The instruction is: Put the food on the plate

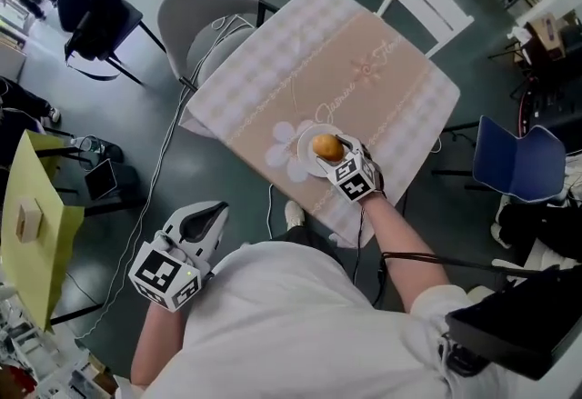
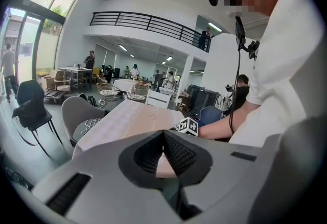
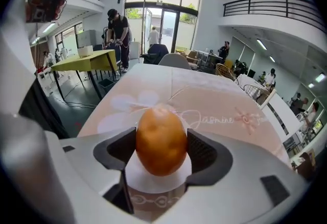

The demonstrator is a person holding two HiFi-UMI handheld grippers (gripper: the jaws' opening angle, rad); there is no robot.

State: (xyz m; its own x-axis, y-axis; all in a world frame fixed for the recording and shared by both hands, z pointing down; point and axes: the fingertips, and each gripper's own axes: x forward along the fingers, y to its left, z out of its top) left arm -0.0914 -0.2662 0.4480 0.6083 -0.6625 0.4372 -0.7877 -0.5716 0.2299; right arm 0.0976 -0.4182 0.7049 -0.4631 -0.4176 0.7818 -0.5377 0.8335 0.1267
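A round golden-brown food item (image 1: 327,147) sits over a small white plate (image 1: 306,158) on the pink patterned tablecloth (image 1: 364,79). My right gripper (image 1: 334,154) is shut on the food, one jaw pressed against each side. In the right gripper view the food (image 3: 161,141) fills the space between the jaws, with the white plate (image 3: 158,179) just below it. My left gripper (image 1: 212,214) hangs low at the person's left side, off the table. In the left gripper view the left gripper (image 2: 164,140) is shut with nothing in it.
A grey chair (image 1: 195,20) stands at the table's far left and a white chair (image 1: 427,2) at its far end. A blue chair (image 1: 518,161) is on the right. A yellow-green table (image 1: 36,224) and a black chair (image 1: 91,11) stand to the left. Cables trail on the floor.
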